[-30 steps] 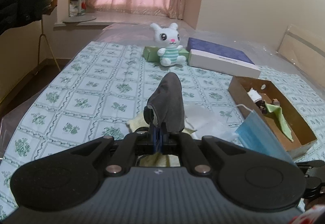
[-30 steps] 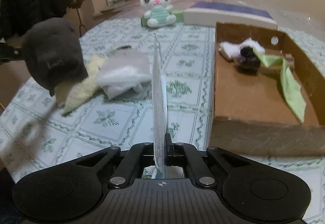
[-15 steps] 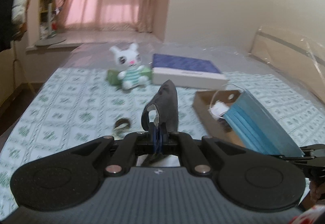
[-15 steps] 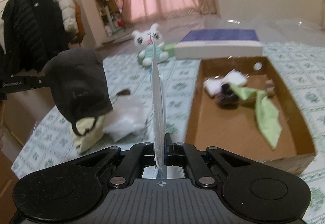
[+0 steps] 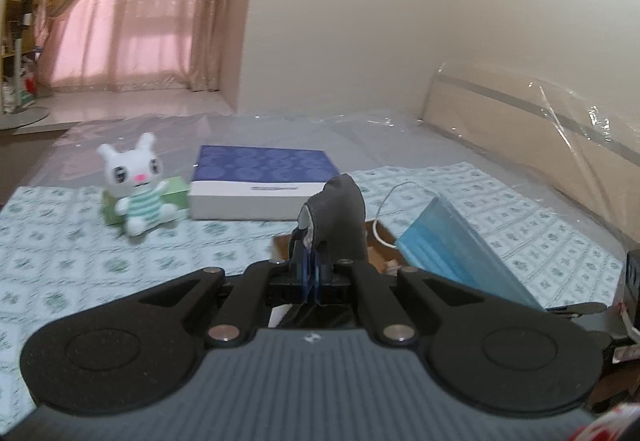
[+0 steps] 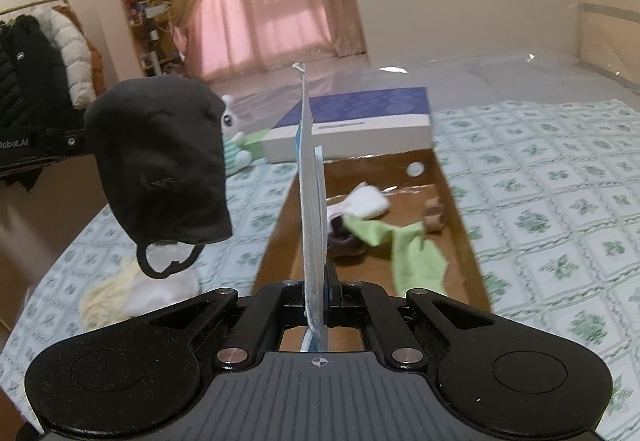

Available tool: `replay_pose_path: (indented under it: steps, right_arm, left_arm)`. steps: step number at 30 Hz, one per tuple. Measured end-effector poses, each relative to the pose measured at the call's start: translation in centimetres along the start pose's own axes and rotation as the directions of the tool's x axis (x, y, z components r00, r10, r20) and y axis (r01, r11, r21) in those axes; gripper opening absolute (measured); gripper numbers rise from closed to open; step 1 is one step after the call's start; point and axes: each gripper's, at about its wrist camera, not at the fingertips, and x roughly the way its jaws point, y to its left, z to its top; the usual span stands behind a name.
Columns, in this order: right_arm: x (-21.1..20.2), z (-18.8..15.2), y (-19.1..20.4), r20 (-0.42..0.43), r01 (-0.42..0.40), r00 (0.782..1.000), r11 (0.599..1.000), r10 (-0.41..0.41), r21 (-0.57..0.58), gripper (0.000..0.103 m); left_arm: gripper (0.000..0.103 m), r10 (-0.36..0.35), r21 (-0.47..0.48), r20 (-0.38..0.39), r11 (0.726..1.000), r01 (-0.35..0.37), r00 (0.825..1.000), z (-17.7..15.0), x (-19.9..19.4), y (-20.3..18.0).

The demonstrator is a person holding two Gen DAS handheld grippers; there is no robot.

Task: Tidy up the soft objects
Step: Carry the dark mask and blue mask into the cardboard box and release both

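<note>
Two wrist views over a bed w/ a green-patterned sheet (image 6: pixel 560 209).

Far left, lying on the sheet and not yet sorted: a cream cloth (image 6: pixel 102 297) touching a white cloth (image 6: pixel 164 289).

Next right, the left gripper (image 5: pixel 312 269) is clamped shut on a black face mask (image 6: pixel 160 161), held in the air w/ its ear loop dangling; nothing under it but sheet.

Behind, a white bunny plush (image 5: pixel 134 189) sits against a small green box (image 5: pixel 176 195), beside a blue-and-white box (image 5: pixel 256 181).

Centre, the right gripper (image 6: pixel 318 305) is pinched shut on a blue surgical mask (image 5: pixel 452 245), seen edge-on in its own view, raised over the near end of the cardboard tray (image 6: pixel 460 209).

Inside the tray already: a white item (image 6: pixel 366 203), a green cloth (image 6: pixel 404 245), a dark item and a small brown one; can't tell what those are.

Judgement: roughly midway. Some soft things are boxed, two masks are in hand, likely headed for the tray, and the two cloths remain.
</note>
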Motion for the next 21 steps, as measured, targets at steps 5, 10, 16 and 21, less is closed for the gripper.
replay_pose_path:
  steps: [5, 10, 16, 21]
  right_arm:
    - [0.7, 1.0, -2.1, 0.009, 0.027, 1.000, 0.999, -0.027, 0.022, 0.001]
    - [1.8, 2.0, -4.2, 0.019, 0.045, 0.999, 0.998, -0.047, 0.054, 0.001]
    - [3.1, 2.4, -5.6, 0.016, 0.050, 0.999, 0.995, -0.052, 0.086, 0.001]
    - [4.3, 2.0, -6.3, 0.001, 0.044, 0.999, 0.993, -0.044, 0.111, 0.001]
  left_arm:
    - [0.003, -0.039, 0.001, -0.009, 0.999, 0.039, 0.999, 1.2, 3.4, -2.6]
    - [0.003, -0.075, -0.018, -0.030, 0.997, 0.074, 0.997, 1.5, 6.8, -4.5]
    - [0.003, -0.072, -0.022, -0.116, 0.997, 0.070, 0.991, -0.8, 12.1, -6.4]
    - [0.003, -0.087, -0.032, -0.281, 0.996, 0.081, 0.956, -5.0, 16.7, -7.2]
